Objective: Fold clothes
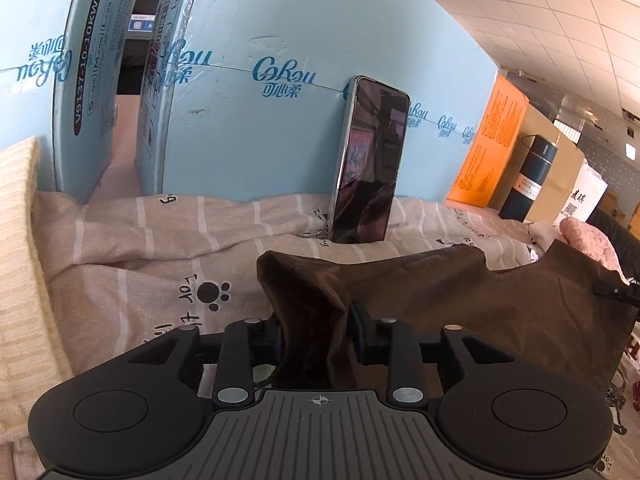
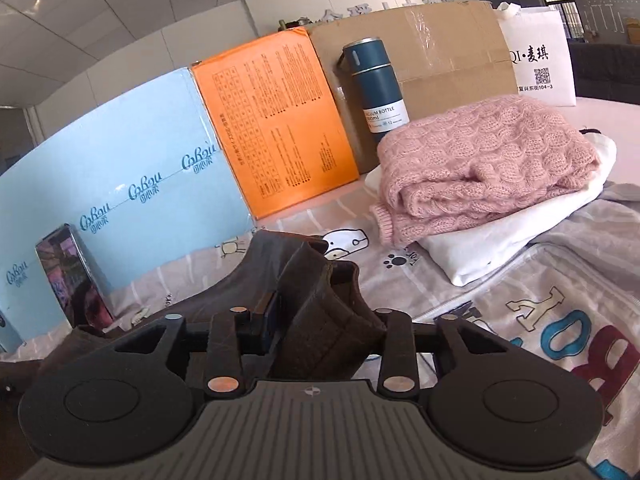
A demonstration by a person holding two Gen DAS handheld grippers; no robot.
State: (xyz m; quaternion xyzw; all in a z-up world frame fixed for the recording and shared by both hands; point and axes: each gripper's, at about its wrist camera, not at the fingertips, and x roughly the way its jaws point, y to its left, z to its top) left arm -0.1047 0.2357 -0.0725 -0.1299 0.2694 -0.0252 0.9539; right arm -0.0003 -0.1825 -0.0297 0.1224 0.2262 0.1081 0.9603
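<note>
Brown garment [image 1: 500,304] hangs stretched between your two tools, one end pinched in each, so its long axis runs from tool to tool across the bedsheet [image 1: 160,240]. Your left tool [image 1: 316,336] is clenched on a bunched corner that rises between its fingers, and from there the cloth spreads away to your right, toward the far black tool visible at the picture's right edge. Your right tool [image 2: 320,328] is likewise clamped on a thick, doubled edge of the same brown cloth, which trails off to its left. Both grips look equally close to the cloth's ends, so neither hand has the advantage; the fold probably turns on carrying this held edge forward, toward the phone [image 1: 370,160] leaning on the blue box [image 1: 280,40]. Keep clear of the pink sweater [image 2: 480,160] stacked on the white garment [image 2: 500,236] to your right
</note>
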